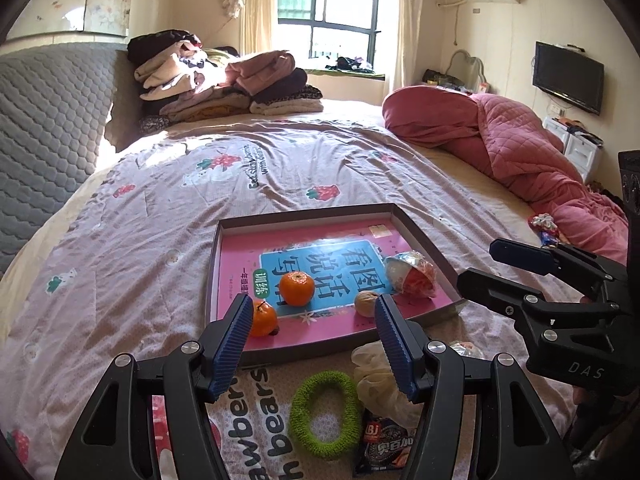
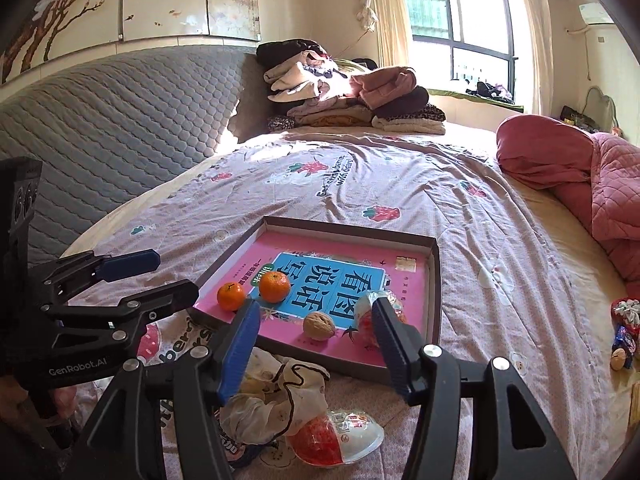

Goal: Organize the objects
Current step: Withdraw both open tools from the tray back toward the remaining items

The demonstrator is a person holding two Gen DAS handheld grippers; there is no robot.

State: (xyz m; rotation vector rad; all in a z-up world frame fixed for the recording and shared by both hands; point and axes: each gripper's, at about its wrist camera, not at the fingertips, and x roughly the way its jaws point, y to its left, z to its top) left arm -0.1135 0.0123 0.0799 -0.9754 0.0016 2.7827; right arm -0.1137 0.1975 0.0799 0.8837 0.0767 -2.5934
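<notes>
Several items lie loose before our shallow cardboard tray (image 2: 436, 280); both grippers (image 1: 312, 340) (image 2: 316, 344) are spread, empty. We judge the domed clear-and-red plastic jelly cup (image 2: 336, 436) light, slippery, best pinched across its rim.

Two oranges (image 1: 296, 288), a walnut (image 1: 365, 303) lie in the tray (image 1: 304, 213).

— What can you read from where you stand?
— "看图说话写话" and "训练" on the pink book (image 1: 320, 276) in your tray (image 1: 304, 210); "DAS" on your right gripper (image 1: 516, 268); "GenRobot.AI" on your left gripper (image 2: 136, 280); "bears" on the bedsheet (image 1: 260, 396).
</notes>
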